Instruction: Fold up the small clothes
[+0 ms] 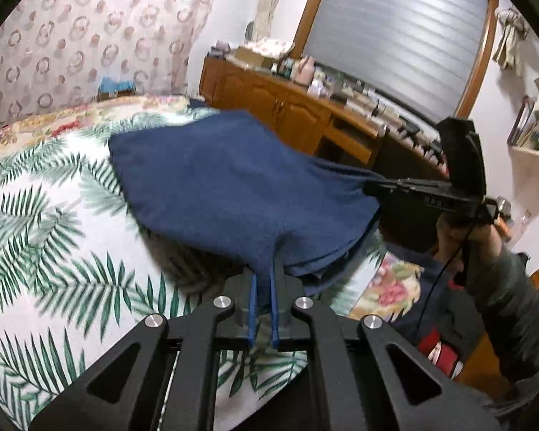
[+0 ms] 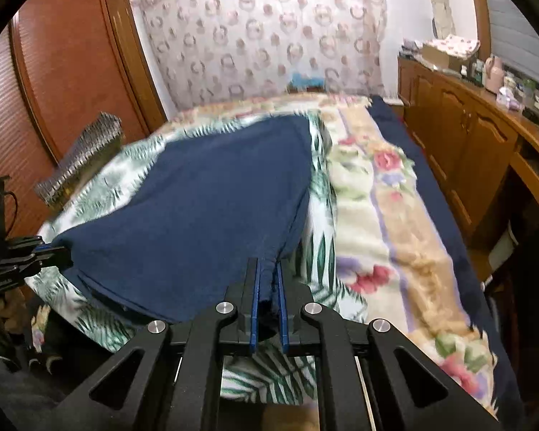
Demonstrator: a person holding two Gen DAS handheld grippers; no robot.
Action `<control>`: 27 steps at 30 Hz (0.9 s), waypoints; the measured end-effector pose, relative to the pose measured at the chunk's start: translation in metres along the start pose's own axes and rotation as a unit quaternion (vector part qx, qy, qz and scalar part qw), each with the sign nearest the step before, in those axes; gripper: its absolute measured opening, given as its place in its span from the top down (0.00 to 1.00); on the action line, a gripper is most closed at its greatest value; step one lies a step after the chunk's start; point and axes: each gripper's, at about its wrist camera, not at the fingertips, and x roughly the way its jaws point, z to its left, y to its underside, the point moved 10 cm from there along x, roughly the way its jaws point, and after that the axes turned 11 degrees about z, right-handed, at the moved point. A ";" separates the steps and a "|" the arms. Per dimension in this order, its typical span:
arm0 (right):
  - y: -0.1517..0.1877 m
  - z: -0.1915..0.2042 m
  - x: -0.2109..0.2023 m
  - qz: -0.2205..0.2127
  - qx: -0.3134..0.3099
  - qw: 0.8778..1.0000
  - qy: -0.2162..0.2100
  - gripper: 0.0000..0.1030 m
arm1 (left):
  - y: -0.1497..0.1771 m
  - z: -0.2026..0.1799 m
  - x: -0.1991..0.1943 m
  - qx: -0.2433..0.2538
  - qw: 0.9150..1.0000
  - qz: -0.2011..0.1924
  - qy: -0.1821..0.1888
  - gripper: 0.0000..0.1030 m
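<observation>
A blue cloth [image 1: 233, 186] lies on a bed, on top of a white sheet with green leaves [image 1: 54, 251]. Its near edge is lifted up off the sheet, and the far part still lies flat.

The left gripper [image 1: 264, 269] is pinched tight on one near corner of the blue cloth. You can see the cloth bunched between its two blue pads [image 1: 252, 309].

The right gripper [image 2: 267, 273] is pinched tight on the other near corner (the cloth hangs down a little between its pads). From the left camera, the right gripper sticks in from the side, and a person's hand [image 1: 463, 237] holds its handle.

The cloth is pulled straight between the two grippers.

Under the leaf sheet is a blanket with pink flowers [image 2: 388, 215]. A brown wooden cupboard [image 2: 460, 136] stands beside the bed, with lots of small things on top. A big brown wardrobe [image 2: 72, 72] stands on the other side.
</observation>
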 end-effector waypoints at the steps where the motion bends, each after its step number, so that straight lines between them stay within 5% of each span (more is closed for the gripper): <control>1: -0.004 0.001 -0.004 -0.007 -0.001 1.000 -0.002 0.92 | -0.005 0.000 -0.003 -0.001 1.000 -0.005 0.004 0.94; 12: -0.083 -0.007 0.005 -0.061 -0.009 0.998 -0.017 0.92 | -0.090 0.056 -0.011 -0.029 0.998 -0.050 -0.019 0.94; 27: -0.168 -0.016 0.103 -0.035 -0.033 0.999 -0.016 0.92 | -0.152 0.142 0.038 -0.056 0.995 -0.037 -0.069 0.94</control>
